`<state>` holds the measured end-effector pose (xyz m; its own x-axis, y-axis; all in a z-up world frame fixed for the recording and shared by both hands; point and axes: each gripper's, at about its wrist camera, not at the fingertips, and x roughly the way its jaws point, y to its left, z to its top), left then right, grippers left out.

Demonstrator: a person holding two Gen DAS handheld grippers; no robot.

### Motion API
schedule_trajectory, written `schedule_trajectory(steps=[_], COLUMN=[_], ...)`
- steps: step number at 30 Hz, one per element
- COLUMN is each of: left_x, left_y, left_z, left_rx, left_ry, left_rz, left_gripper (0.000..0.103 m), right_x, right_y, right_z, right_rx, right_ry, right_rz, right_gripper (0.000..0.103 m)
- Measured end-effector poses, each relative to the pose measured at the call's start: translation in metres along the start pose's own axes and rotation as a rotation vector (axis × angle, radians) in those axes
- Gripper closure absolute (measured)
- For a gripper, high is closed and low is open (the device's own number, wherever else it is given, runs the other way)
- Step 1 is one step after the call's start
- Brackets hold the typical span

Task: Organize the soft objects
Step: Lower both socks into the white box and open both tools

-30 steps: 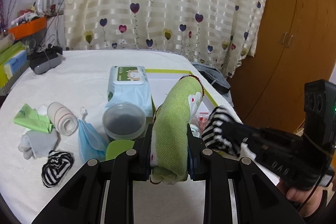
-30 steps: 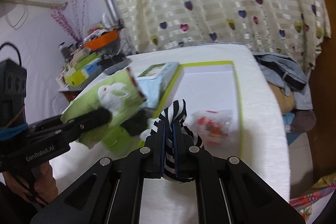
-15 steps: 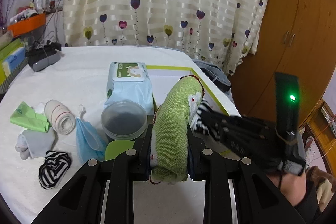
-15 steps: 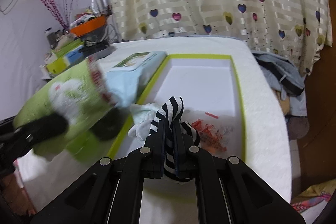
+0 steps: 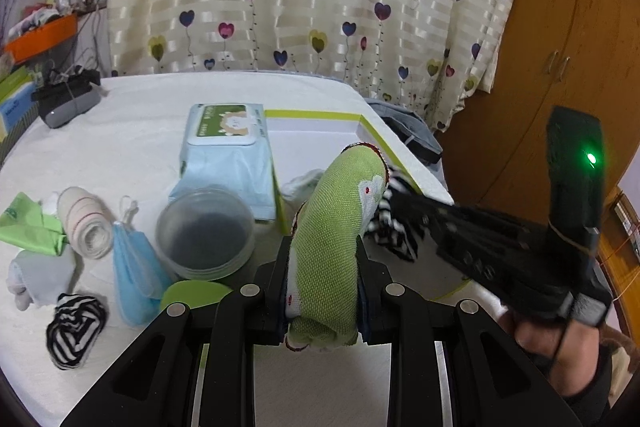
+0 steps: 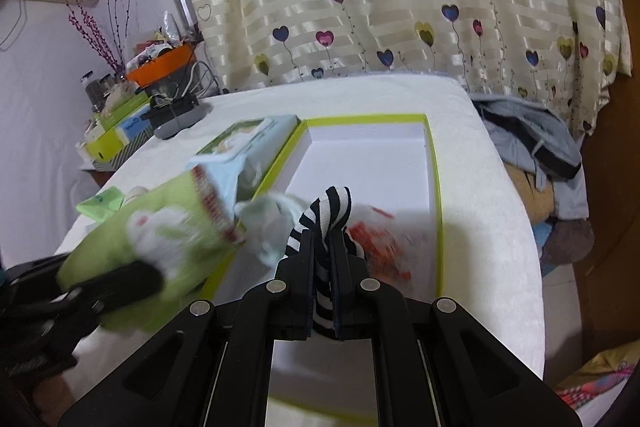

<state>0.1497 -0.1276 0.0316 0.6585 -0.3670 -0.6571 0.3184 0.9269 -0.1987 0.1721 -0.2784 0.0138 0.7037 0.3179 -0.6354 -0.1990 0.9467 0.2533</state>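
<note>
Over tray (image 6: 434, 187) near end: right tool (image 6: 322, 259) clamped on striped sock (image 6: 324, 215); left tool (image 5: 322, 255) clamped on green sock (image 5: 336, 211), beside tray's left rim. Lower both inside tray rim before releasing; avoid red-print bag (image 6: 380, 243) in tray.

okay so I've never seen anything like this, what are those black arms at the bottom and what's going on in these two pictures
Those black bars are the fingers of two handheld grippers; a person holds one in each hand. Each picture comes from a camera on one gripper, looking along its fingers.

The left gripper is clamped on a green sock. The right gripper is clamped on a striped sock, above a white tray with a green rim.

On the white table lie a wipes pack, a round tub, a blue mask, a rolled bandage and another striped sock.
</note>
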Motion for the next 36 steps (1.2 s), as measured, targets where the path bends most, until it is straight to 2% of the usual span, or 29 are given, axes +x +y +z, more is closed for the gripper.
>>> schedule_trajectory(steps=[2, 5, 11, 17, 21, 32, 36], left_x=[0.006, 0.014, 0.030, 0.040, 0.032, -0.006, -0.022], left_y=[-0.005, -0.011, -0.013, -0.012, -0.015, -0.002, 0.012], left_z=[0.000, -0.001, 0.001, 0.002, 0.002, -0.003, -0.004], left_rx=[0.007, 0.020, 0.008, -0.006, 0.000, -0.003, -0.017], left_ry=[0.011, 0.024, 0.043, 0.059, 0.041, -0.008, -0.035], left_rz=[-0.008, -0.016, -0.028, -0.059, -0.086, -0.074, -0.053], left_gripper=[0.079, 0.079, 0.077, 0.072, 0.064, 0.064, 0.064], right_x=[-0.002, -0.007, -0.027, -0.034, -0.036, -0.025, -0.006], right_y=[-0.004, -0.009, -0.015, -0.021, -0.022, 0.022, 0.033], right_z=[-0.006, -0.013, -0.013, -0.018, -0.022, -0.029, -0.029], right_rx=[0.019, 0.027, 0.032, 0.044, 0.060, -0.008, -0.020], right_ry=[0.020, 0.024, -0.028, -0.028, -0.023, 0.023, 0.057], right_rz=[0.008, -0.016, -0.041, -0.043, -0.019, 0.118, 0.129], right_gripper=[0.094, 0.086, 0.085, 0.085, 0.085, 0.085, 0.085])
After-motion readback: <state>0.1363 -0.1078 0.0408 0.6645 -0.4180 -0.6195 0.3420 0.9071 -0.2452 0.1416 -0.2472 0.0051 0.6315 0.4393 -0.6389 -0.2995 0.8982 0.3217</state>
